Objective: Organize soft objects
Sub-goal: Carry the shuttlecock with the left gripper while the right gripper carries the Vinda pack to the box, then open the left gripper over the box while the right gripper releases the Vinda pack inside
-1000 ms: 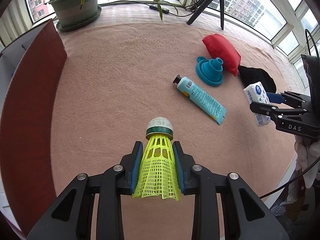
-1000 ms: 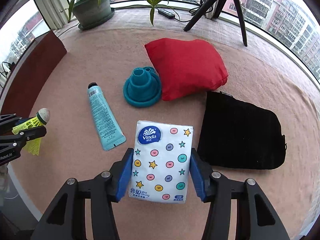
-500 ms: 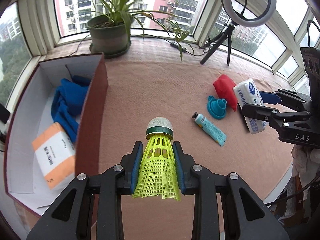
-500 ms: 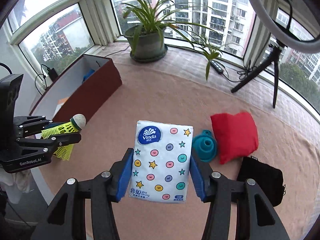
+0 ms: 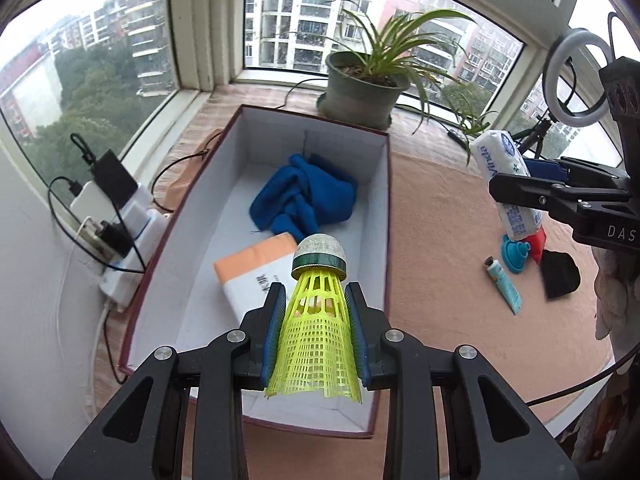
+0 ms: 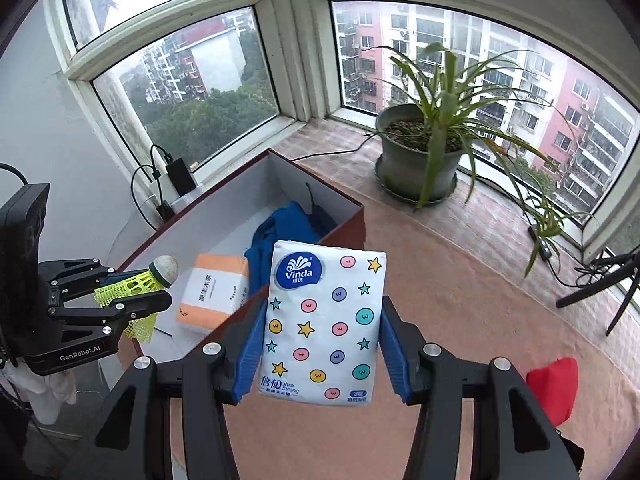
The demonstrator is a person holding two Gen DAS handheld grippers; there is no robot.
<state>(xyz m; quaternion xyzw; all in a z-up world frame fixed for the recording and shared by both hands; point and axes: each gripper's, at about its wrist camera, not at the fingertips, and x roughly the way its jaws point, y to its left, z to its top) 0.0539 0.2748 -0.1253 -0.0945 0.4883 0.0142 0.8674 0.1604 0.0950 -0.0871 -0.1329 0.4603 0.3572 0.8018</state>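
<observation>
My left gripper (image 5: pixel 316 308) is shut on a yellow shuttlecock (image 5: pixel 316 328) with a grey-white cork tip, held above the near end of the open maroon box (image 5: pixel 384 216). It also shows in the right wrist view (image 6: pixel 132 286). The box holds a crumpled blue cloth (image 5: pixel 304 198) and an orange-and-white tissue pack (image 5: pixel 248 276). My right gripper (image 6: pixel 322 320) is shut on a white Vinda tissue pack (image 6: pixel 324 324) with stars and dots, held in the air beside the box's right wall (image 6: pixel 344 232).
A red pouch (image 6: pixel 554 388), a teal funnel (image 5: pixel 516 252), a tube (image 5: pixel 504 286) and a black pouch (image 5: pixel 560 274) lie on the pink mat at the right. A potted plant (image 5: pixel 360 88) stands behind the box. Chargers and cables (image 5: pixel 112 216) lie left of it.
Both grippers have risen and swung left toward the box with their loads. The box interior now lies under the left gripper; the loose items on the mat are farther away.
</observation>
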